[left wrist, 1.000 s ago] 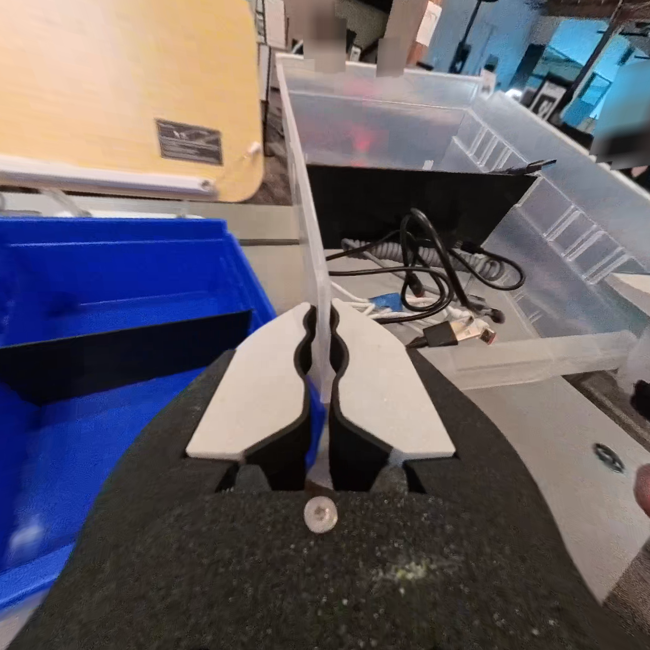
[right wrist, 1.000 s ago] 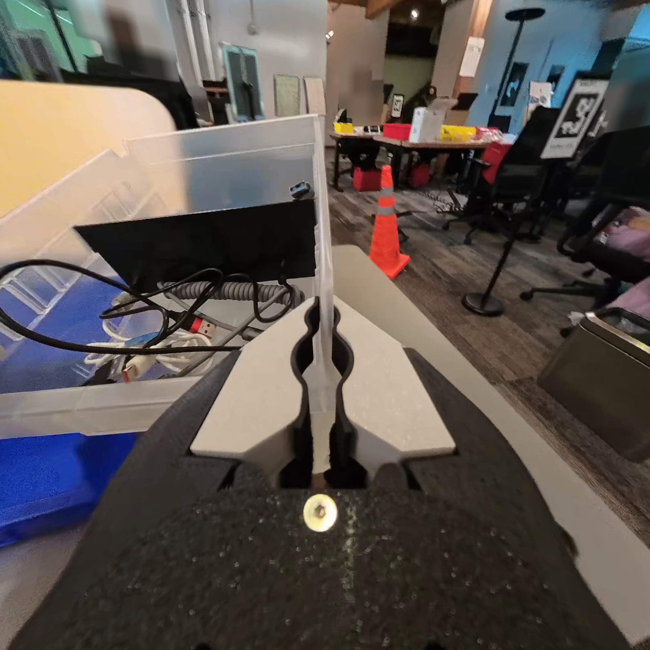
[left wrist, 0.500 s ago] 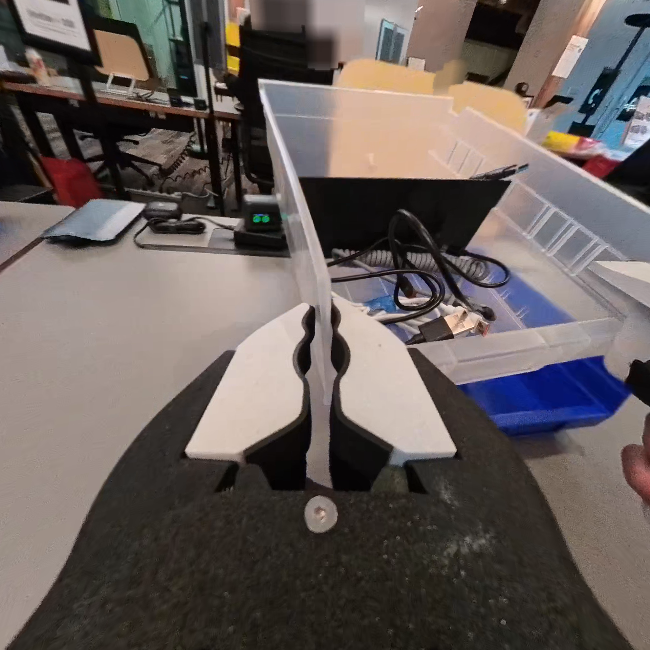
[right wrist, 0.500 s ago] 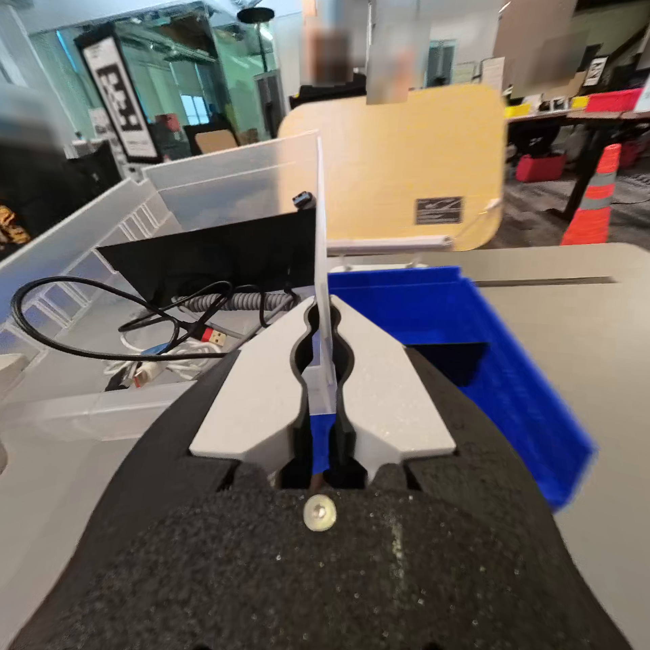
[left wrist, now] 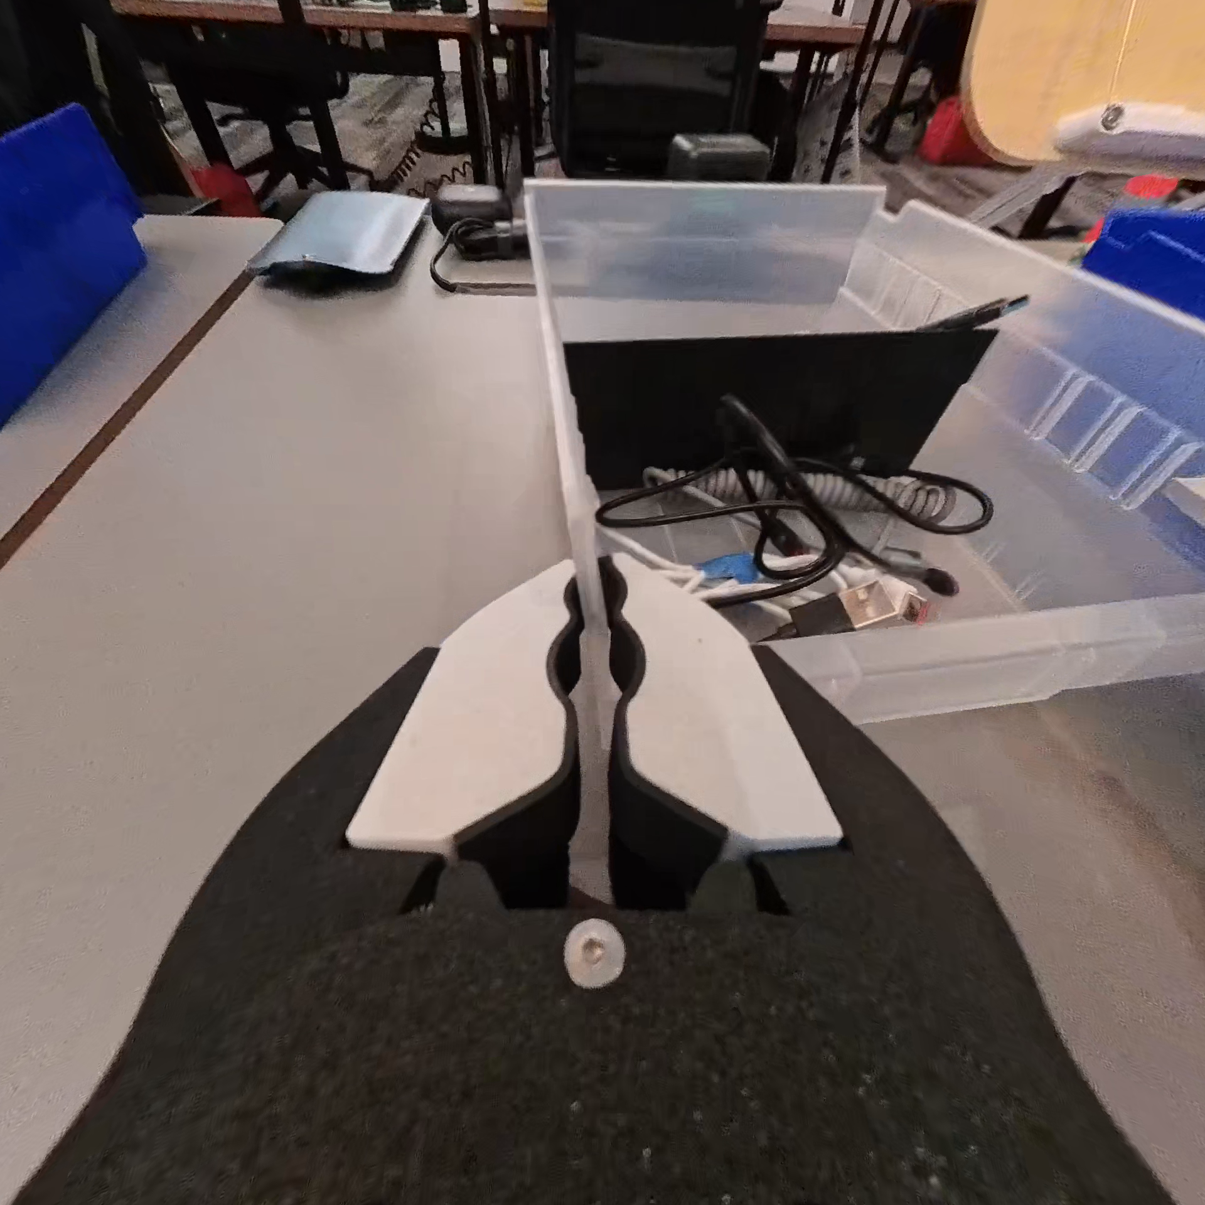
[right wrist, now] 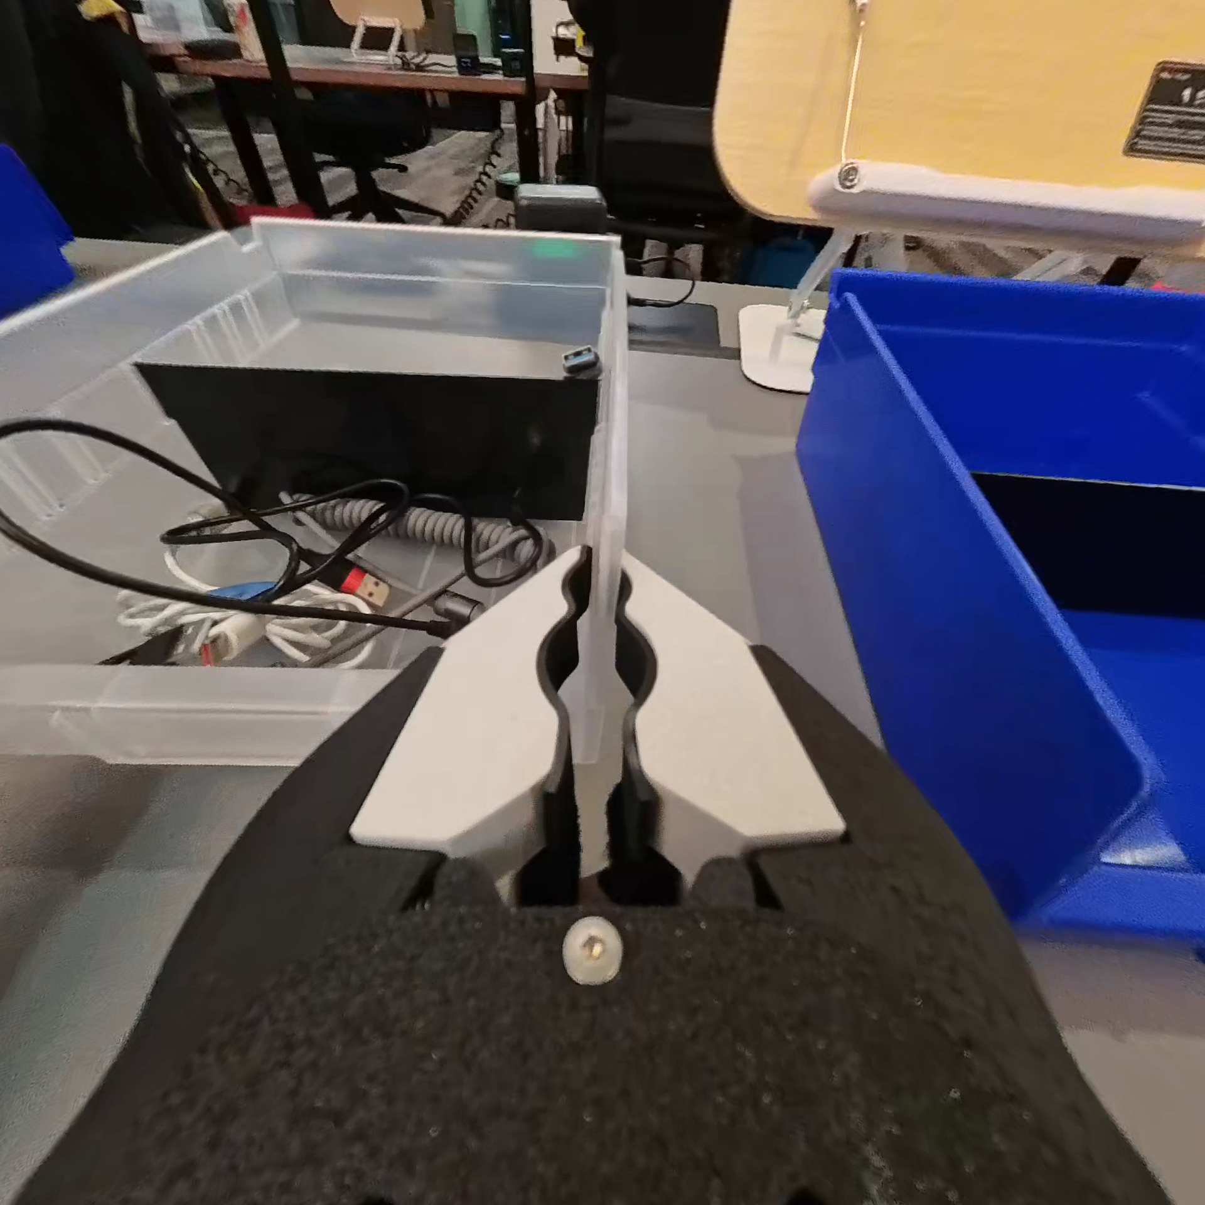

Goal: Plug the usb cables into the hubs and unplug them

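Note:
A clear plastic bin (left wrist: 704, 274) holds a tangle of USB cables (left wrist: 815, 521): black, white and a grey coiled one. A black panel (left wrist: 750, 404) stands across the bin, with a USB plug (left wrist: 978, 313) sticking up at its corner. My left gripper (left wrist: 592, 587) is shut on the bin's left wall. My right gripper (right wrist: 603, 567) is shut on the bin's right wall (right wrist: 616, 424). The cables (right wrist: 326, 574), the panel (right wrist: 365, 437) and the plug (right wrist: 580, 358) also show in the right wrist view. I can make out no hub.
A blue bin (right wrist: 945, 587) stands just right of the clear bin on the grey table (left wrist: 293, 489). Another blue bin (left wrist: 52, 261) is at the far left. A grey pouch (left wrist: 339, 238) and a black charger (left wrist: 476, 215) lie at the table's back. A white stand base (right wrist: 776, 352) is behind. About 20 centimetres separates my left fingertips from my right.
Both grippers kept their hold on the clear bin and swung round with it. It was over the blue bin; now it is over the grey table, left of the blue bin.

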A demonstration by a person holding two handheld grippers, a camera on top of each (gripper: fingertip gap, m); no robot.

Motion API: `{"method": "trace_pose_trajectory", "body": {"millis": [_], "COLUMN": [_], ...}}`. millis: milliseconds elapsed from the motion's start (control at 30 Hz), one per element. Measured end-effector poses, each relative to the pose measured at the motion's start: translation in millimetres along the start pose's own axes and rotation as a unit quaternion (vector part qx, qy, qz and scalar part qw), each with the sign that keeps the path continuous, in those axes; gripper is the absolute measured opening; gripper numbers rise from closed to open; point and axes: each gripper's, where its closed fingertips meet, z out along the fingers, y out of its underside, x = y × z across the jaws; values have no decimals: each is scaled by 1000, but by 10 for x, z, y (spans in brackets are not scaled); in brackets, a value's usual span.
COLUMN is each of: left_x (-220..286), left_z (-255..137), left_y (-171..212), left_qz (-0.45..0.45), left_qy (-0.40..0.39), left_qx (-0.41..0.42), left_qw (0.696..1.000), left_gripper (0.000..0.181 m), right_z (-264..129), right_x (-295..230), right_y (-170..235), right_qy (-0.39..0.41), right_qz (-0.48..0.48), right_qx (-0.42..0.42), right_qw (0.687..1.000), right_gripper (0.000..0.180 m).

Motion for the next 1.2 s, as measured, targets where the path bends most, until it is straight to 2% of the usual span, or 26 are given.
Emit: {"method": "trace_pose_trajectory", "body": {"millis": [133, 267, 367, 400, 433, 500, 567, 600, 667, 700, 767, 800, 867, 967, 1033, 1067, 1100, 1133, 1200], "left_x": [121, 154, 203, 209, 195, 123, 165, 303, 776, 1092, 1775, 2101, 2655, 3128, 3236, 3253, 3239, 3218, 3230], "left_z": [97, 191, 142, 67, -46, -384, -739, -832, -807, -740, -585, -513, -379, -160, -13, 50, 91, 117, 152], "left_y": [140, 110, 108, 82, 5, -262, -499, -552, -516, -465, -326, -238, -74, 104, 161, 202, 225, 224, 202], "left_qz": [-10, -20, -82, -113, -140, -172, -169, -158, -124, -110, -86, -71, -32, -6, -26, -36, -41, -36, 14], "left_qy": [-2, 10, 53, 60, 59, 29, -2, 3, 43, 76, 141, 165, 200, 206, 194, 186, 172, 158, 127], "left_qx": [-31, -32, -49, -49, -32, 57, 147, 156, 115, 88, 42, 25, 7, -34, -63, -86, -102, -105, -95], "left_qw": [999, 999, 994, 991, 988, 983, 975, 975, 985, 987, 985, 983, 979, 978, 979, 978, 979, 981, 987], "left_gripper": [4, 4, 8, 15, 23, 23, 23, 23, 25, 32, 62, 66, 65, 69, 61, 48, 31, 15, 9], "right_z": [53, 63, -51, -151, -276, -543, -814, -878, -903, -891, -860, -837, -776, -649, -523, -453, -397, -361, -344], "right_x": [120, 153, 125, 93, 65, 127, 220, 393, 907, 1218, 1857, 2184, 2717, 3106, 3125, 3073, 3031, 3055, 3119], "right_y": [206, 188, 206, 197, 202, 226, 210, 159, -37, -149, -308, -337, -224, 155, 407, 513, 593, 614, 560], "right_qy": [-19, -48, -96, -128, -164, -212, -263, -252, -191, -152, -77, -38, 15, 30, 9, -13, -28, -20, -9], "right_qz": [41, -5, -20, -41, -69, -129, -169, -180, -190, -189, -169, -156, -118, -47, -7, 4, 10, 12, -16], "right_qx": [-42, -25, -55, -60, -66, -81, -69, -54, -12, 4, 22, 26, 10, -49, -89, -108, -126, -129, -118], "right_qw": [998, 999, 994, 989, 982, 965, 947, 949, 963, 970, 982, 987, 993, 997, 996, 994, 992, 991, 993], "right_gripper": [3, 5, 12, 19, 29, 35, 49, 54, 53, 53, 53, 54, 54, 58, 57, 53, 35, 10, 5]}}
